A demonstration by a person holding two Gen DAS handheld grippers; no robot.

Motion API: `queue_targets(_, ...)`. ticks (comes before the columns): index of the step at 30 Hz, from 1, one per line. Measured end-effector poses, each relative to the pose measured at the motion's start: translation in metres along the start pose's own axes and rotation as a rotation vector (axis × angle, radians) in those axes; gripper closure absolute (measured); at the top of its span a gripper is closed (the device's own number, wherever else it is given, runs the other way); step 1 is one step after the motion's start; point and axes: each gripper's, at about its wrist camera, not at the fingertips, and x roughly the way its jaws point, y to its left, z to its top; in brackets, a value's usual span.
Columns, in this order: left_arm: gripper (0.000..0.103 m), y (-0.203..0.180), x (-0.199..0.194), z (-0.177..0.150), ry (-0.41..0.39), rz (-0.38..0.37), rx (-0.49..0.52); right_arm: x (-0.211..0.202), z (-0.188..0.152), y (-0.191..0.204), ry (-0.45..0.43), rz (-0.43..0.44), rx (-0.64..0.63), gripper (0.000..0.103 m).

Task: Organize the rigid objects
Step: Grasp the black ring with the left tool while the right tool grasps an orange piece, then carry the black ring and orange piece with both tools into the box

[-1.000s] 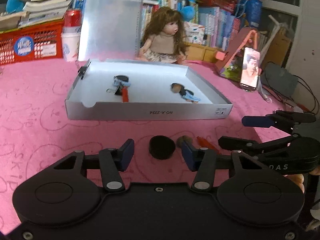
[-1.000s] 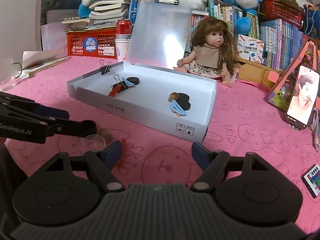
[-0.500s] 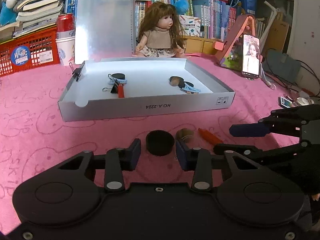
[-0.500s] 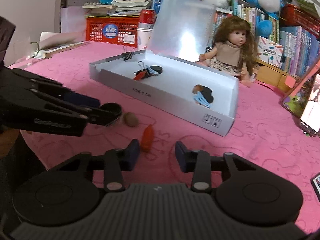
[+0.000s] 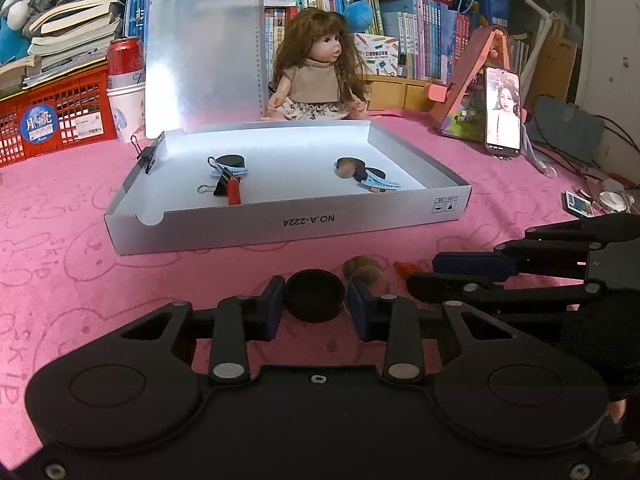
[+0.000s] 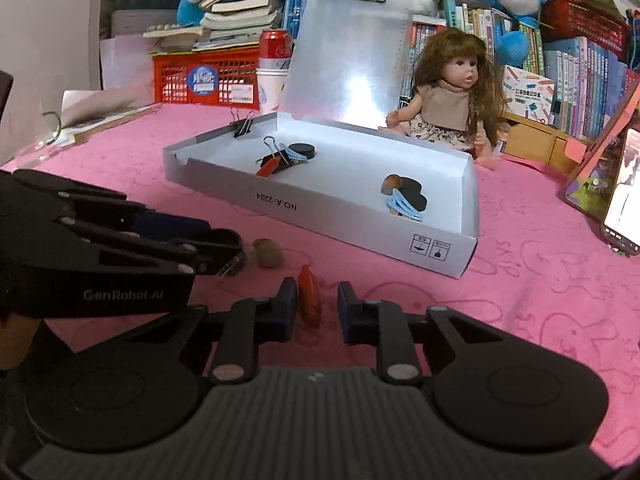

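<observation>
Black cap [image 5: 316, 295]: round, lying on the pink table [image 5: 80, 264] just in front of the white box [image 5: 288, 222], between the jaws of the left gripper [image 5: 316, 308]. The jaws had just been closing around it; a sliver of gap showed on each side, so no firm grip yet. Risk: the cap was low and smooth, and pads meeting it near the rim could squirt it forward toward the box wall.

Red piece [image 6: 309, 296]: small, tapered, lying in front of the box, between the jaws of the right gripper [image 6: 316, 312]. These jaws had also just been closing; the left pad stood against it, the right pad apart. Risk: a one-sided push could roll or turn it out of the jaws.

Brown nut-like item [image 6: 269, 253]: in front of the box, between cap and red piece, with a clear disc [image 5: 366, 280] leaning at it. Risk: either gripper could knock them.

Both grippers: close together in front of the box; collision likely if lifted together.

Box contents: binder clips [image 5: 218, 184], blue hair clip [image 5: 380, 185]. A careless drop could scatter these.
</observation>
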Motion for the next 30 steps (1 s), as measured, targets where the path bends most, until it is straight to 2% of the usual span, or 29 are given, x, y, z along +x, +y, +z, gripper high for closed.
queue_targets(10, 0.072, -0.001, 0.000, -0.001, -0.009, 0.006, 0.004, 0.002, -0.002, -0.002, -0.028, 0.017, 0.027, 0.074)
queue_targets(14, 0.072, -0.001, -0.001, -0.002, -0.014, 0.008, 0.006, 0.001, -0.003, 0.003, -0.037, 0.010, 0.015, 0.085)
queue_targets(17, 0.072, -0.001, -0.002, -0.002, -0.018, 0.006, 0.002, 0.000, -0.004, 0.004, -0.044, 0.005, 0.016, 0.089)
queue_targets(30, 0.072, 0.005, -0.014, 0.005, -0.049, 0.028, -0.017, -0.009, 0.001, -0.007, -0.069, -0.027, 0.055, 0.089)
